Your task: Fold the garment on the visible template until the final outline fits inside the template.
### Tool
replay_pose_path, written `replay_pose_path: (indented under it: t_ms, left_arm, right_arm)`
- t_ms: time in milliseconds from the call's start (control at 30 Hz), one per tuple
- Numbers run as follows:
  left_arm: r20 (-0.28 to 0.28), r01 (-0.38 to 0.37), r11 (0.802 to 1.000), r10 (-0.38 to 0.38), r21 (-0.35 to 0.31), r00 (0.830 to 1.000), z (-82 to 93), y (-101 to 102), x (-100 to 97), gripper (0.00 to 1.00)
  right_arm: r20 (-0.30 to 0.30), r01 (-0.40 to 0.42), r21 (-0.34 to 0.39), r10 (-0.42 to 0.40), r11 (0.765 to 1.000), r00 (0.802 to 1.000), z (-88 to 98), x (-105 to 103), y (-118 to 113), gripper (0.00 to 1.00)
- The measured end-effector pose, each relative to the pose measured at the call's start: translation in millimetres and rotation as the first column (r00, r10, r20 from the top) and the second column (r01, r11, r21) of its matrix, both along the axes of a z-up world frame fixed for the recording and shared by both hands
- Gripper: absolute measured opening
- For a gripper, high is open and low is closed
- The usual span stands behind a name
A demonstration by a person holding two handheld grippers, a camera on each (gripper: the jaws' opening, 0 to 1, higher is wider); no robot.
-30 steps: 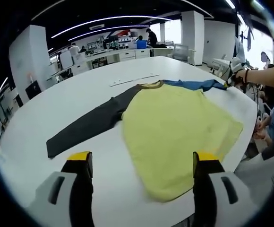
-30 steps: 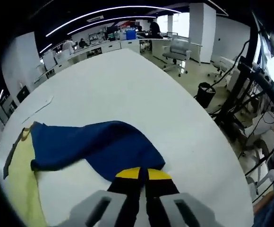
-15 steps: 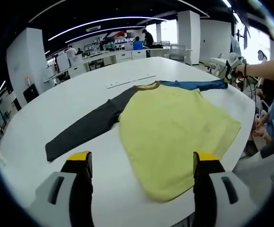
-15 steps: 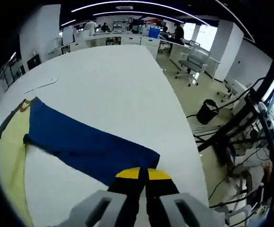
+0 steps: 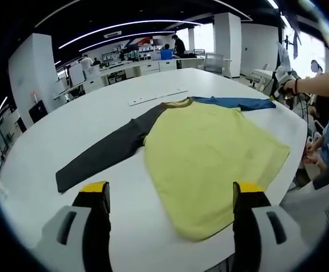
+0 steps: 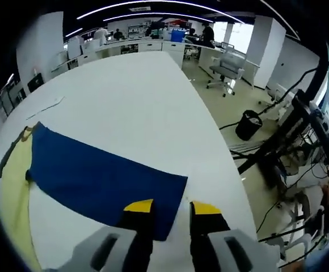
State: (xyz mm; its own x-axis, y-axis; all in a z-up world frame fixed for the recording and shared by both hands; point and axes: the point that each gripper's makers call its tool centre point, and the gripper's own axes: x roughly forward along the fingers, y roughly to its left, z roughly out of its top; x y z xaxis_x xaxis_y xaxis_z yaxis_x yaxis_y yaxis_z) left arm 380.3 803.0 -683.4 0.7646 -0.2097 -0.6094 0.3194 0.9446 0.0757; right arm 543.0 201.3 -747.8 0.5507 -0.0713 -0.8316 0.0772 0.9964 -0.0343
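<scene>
Yellow long-sleeved shirt (image 5: pixel 210 158) lies flat on the white round tabletop (image 5: pixel 68 130), blue sleeve (image 6: pixel 102 181) stretched toward the edge for folding. Right hand-held gripper (image 6: pixel 173 208) spread at its cuff, pinching nothing; left hand-held gripper (image 5: pixel 170 190) spread, hovering above hem.

You face an open-plan office: white square pillars (image 5: pixel 229 42), curved ceiling light strips (image 5: pixel 119 26), grey swivel chair (image 6: pixel 226 71), black waste bin (image 6: pixel 247 124), beige floor (image 6: pixel 221 105).
</scene>
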Motion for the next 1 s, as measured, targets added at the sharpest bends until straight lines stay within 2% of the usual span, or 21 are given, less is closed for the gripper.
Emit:
replay_pose_path:
  t_ms: [233, 300, 533, 700, 767, 800, 1000]
  left_arm:
    - [-0.004, -0.009, 1.0, 0.009, 0.0, 1.0, -0.8, 2, -1.2, 0.86]
    - [-0.004, -0.005, 1.0, 0.005, 0.001, 1.0, -0.4, 1, -1.3, 0.86]
    - [-0.001, -0.01, 1.0, 0.01, 0.003, 1.0, 1.0, 4, -2.8, 0.86]
    - [-0.002, -0.019, 1.0, 0.019, 0.002, 1.0, 0.3, 6, -4.1, 0.86]
    - [-0.001, -0.02, 1.0, 0.02, 0.002, 1.0, 0.7, 6, -4.5, 0.88]
    - [0.0, -0.024, 1.0, 0.024, 0.004, 1.0, 1.1, 7, -4.5, 0.89]
    - [0.01, -0.032, 0.999, 0.032, 0.005, 0.999, 5.9, 13, -5.1, 0.94]
  right_arm:
    - [-0.064, 0.041, 0.09, -0.035, 0.995, 0.997, -9.1, -20, 9, 0.2]
    - [-0.072, 0.057, 0.092, -0.051, 0.994, 0.996, -10.3, -22, 10, 0.19]
    - [-0.055, 0.094, 0.069, -0.09, 0.993, 0.994, -11.5, -20, 6, 0.11]
    - [-0.053, 0.065, 0.073, -0.061, 0.995, 0.997, -11.6, -18, 10, 0.01]
    - [-0.048, 0.065, 0.154, -0.058, 0.986, 0.997, -11.6, -14, 19, 0.0]
    - [-0.057, 0.09, 0.155, -0.082, 0.984, 0.995, -10.7, -16, 13, 0.0]
    - [-0.039, 0.065, 0.137, -0.06, 0.988, 0.997, -1.5, -13, 11, 0.0]
